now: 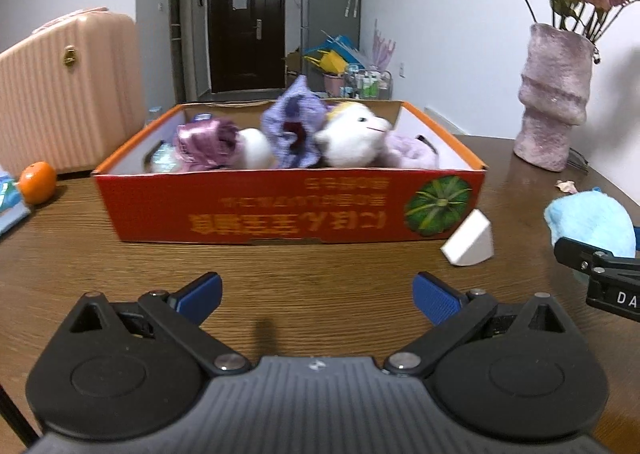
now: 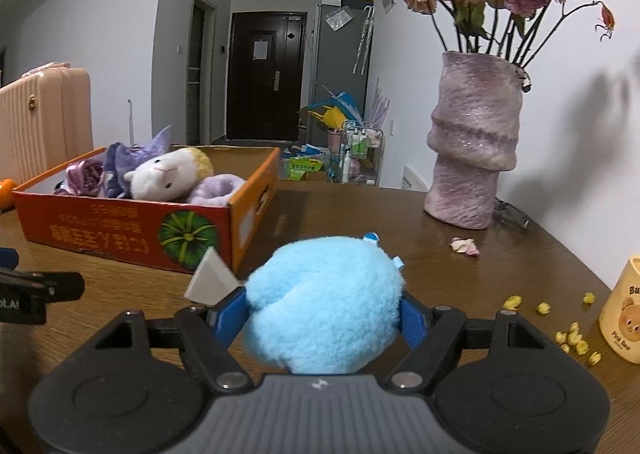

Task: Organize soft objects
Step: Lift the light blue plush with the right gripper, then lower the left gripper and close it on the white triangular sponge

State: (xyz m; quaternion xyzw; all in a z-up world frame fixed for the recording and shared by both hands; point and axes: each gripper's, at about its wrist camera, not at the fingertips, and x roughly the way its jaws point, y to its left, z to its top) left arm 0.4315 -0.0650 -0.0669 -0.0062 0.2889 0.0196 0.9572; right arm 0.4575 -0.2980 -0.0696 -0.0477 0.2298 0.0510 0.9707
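Right wrist view shows my right gripper (image 2: 323, 314) closed around a fluffy sky-blue plush ball (image 2: 324, 302), its blue pads pressed into both sides of the fur; I judge it is held just above the brown wooden table (image 2: 380, 221), though I cannot tell whether its underside touches. My left gripper (image 1: 318, 296) hangs wide apart with nothing between its pads, facing the long side of the orange-red cardboard box (image 1: 292, 209). That box already holds a white plush lamb (image 1: 352, 139), a lilac cloth bundle (image 1: 294, 129) and other soft pieces, piled up to the rim. A white wedge-shaped sponge block (image 2: 212, 278) leans against the box's near corner, just beside the ball. My worry is the lift: the fur compresses, so a shallow squeeze could let the ball slide out on the way over. Coming in low, I could clip the box wall or knock the wedge. The tall mottled pink vase of dried roses (image 2: 474, 141) stands to the right, within reach of a careless swing.
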